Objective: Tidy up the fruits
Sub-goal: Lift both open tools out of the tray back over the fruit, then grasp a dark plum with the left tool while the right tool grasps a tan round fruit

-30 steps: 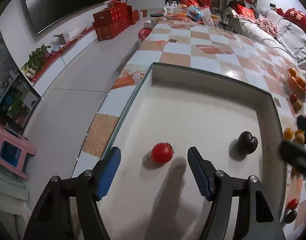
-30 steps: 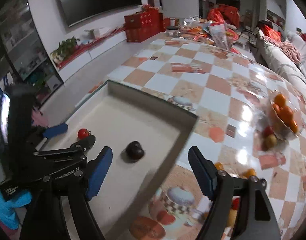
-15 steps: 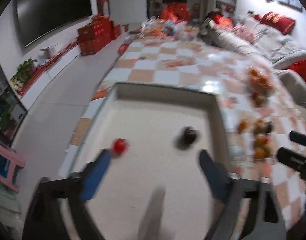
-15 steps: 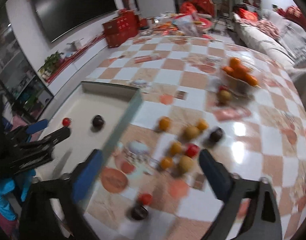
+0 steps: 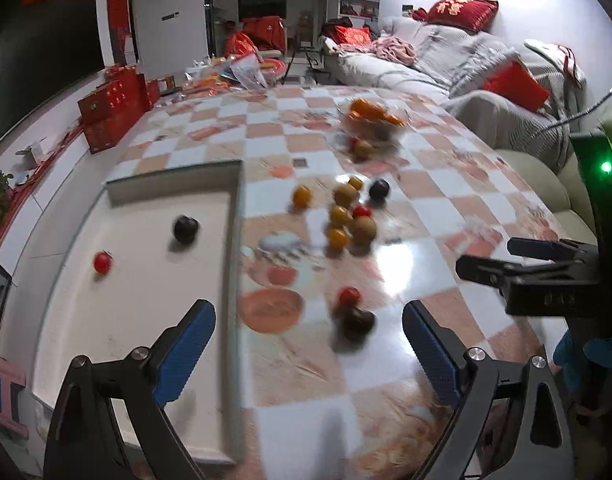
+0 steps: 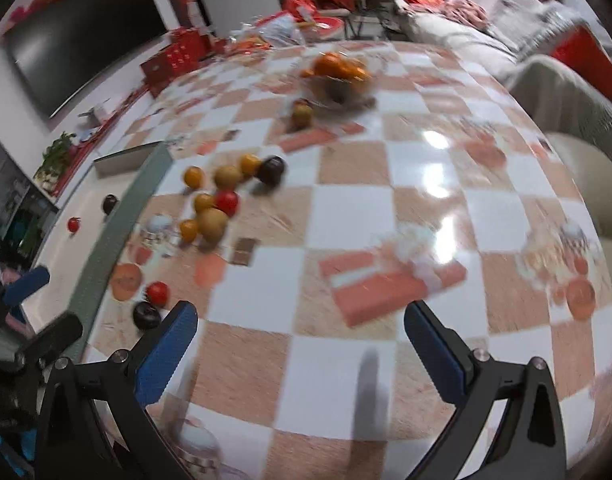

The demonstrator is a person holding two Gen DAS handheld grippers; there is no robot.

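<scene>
A white tray (image 5: 145, 312) with a grey rim lies at the table's left and holds a red tomato (image 5: 102, 262) and a dark plum (image 5: 185, 229). Several yellow, red and dark fruits (image 5: 346, 216) lie loose on the checked tablecloth; a red tomato (image 5: 349, 295) and a dark plum (image 5: 358, 322) lie nearer. My left gripper (image 5: 308, 344) is open and empty above the tray's right rim. My right gripper (image 6: 299, 346) is open and empty over bare tablecloth. The loose fruits (image 6: 217, 200) and the tray (image 6: 105, 208) show to its left.
A glass bowl of oranges (image 5: 372, 118) stands farther back on the table, with one fruit (image 5: 362, 148) beside it. A sofa (image 5: 446, 80) runs along the right. Red boxes (image 5: 113, 108) and a TV (image 5: 37, 64) are at the left. The views are motion-blurred.
Both grippers have swung right and pulled back from the tray. The loose fruits on the tablecloth have come into both views. Both grippers stayed open.
</scene>
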